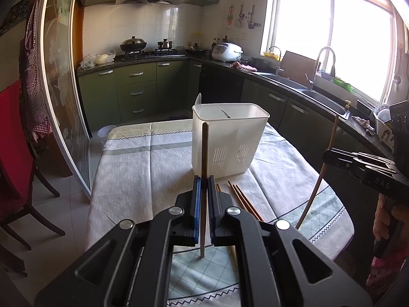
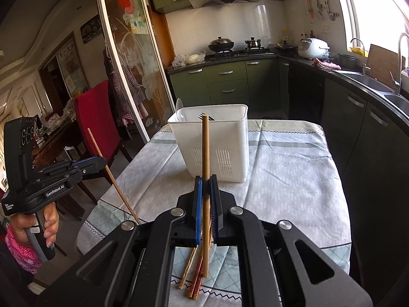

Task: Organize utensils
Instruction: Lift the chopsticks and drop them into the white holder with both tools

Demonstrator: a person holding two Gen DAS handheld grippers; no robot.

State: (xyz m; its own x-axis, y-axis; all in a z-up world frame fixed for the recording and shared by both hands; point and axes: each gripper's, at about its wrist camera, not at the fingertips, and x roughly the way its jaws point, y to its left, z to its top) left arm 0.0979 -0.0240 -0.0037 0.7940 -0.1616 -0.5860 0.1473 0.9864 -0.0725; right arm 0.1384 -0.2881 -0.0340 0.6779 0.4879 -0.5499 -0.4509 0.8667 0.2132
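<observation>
So right now both hands have a chopstick each. The left gripper [image 1: 203, 186] has its fingers pinching a pale chopstick [image 1: 204, 153] roughly mid-length and near upright, and the right gripper [image 2: 205, 189] is pinching a darker bamboo chopstick [image 2: 205, 151] the same way.

Nearest on the worktop [image 2: 294, 168], just under the grippers, a few loose chopsticks [image 2: 194, 276] are lying in a messy bunch, still to be sorted.

Further back, in the middle of the cloth, is the white utensil caddy [image 2: 217, 148], with what looks like a fork and a spoon already in it.

What I'd worry about: each stick is held at one narrow point, so it could pivot or slide out on the way over. If a lower tip clips the caddy's rim, the light plastic box could tip or scoot. The two grippers are also close enough to knock sticks together.
</observation>
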